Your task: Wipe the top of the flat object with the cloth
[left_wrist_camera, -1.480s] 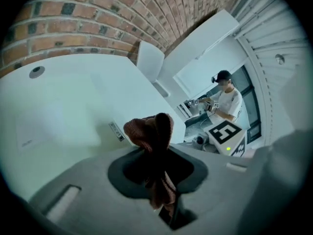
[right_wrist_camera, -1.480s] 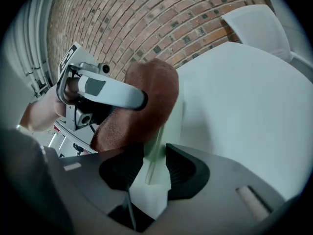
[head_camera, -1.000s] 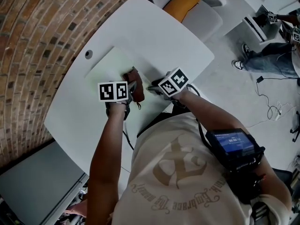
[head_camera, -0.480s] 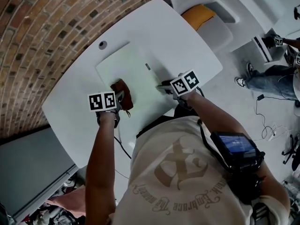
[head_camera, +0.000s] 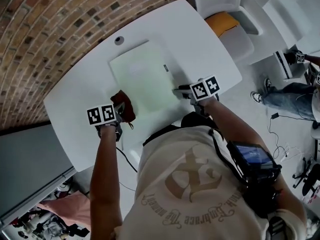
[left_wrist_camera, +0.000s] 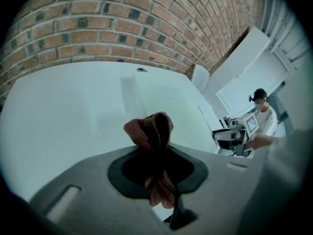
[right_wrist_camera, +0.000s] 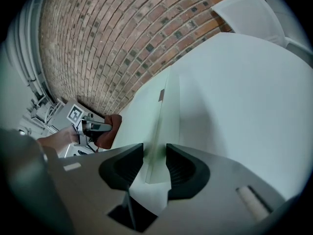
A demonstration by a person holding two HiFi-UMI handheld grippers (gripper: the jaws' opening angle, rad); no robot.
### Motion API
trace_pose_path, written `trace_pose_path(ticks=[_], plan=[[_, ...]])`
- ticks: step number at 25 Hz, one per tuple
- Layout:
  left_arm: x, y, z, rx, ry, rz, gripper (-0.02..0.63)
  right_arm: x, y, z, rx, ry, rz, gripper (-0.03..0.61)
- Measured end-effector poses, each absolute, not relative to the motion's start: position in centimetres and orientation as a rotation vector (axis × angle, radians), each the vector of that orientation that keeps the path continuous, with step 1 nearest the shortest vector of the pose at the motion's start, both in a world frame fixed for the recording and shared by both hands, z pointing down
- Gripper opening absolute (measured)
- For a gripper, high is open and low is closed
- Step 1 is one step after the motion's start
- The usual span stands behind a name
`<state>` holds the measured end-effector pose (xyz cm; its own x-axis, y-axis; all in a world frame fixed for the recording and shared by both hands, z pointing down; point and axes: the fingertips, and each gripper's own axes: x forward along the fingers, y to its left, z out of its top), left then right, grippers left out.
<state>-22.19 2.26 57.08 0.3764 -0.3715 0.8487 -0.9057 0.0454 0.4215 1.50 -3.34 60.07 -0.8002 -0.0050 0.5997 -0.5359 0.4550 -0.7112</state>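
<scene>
- On the white tabletop [head_camera: 195, 39], close to its edge along the brick wall [head_camera: 45, 29], lies the flat pale-green board [head_camera: 142, 74].
- At the board's near left corner, the left gripper [head_camera: 118, 112] has its jaws clamped on the reddish-brown cloth [head_camera: 125, 105], which bunches out ahead of them.
- At the board's near right edge, the right gripper [head_camera: 180, 90] pinches that edge between narrow jaws.

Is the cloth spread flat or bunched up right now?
Bunched: the cloth is a crumpled wad pinched between the left gripper's jaws.
</scene>
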Motion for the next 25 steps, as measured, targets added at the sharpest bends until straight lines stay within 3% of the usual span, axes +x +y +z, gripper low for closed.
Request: trace_pose_path(ticks=[7,16,25], plan=[[-22.5,4.9,55.3,1.449,-1.275,0.463,0.074,2.2,-4.6,59.2,0.378,-2.191,1.358,0.138],[-10.2,2.1,51.4,1.583,-1.177,0.283,0.074,0.7,-12.1,58.1,0.309,-2.241,1.374,0.150],[-0.1,-1.3,53.2,1.631,-1.035,0.287,0.074,-3.5,-14.0,59.0,0.191,-2.211,1.303,0.165]])
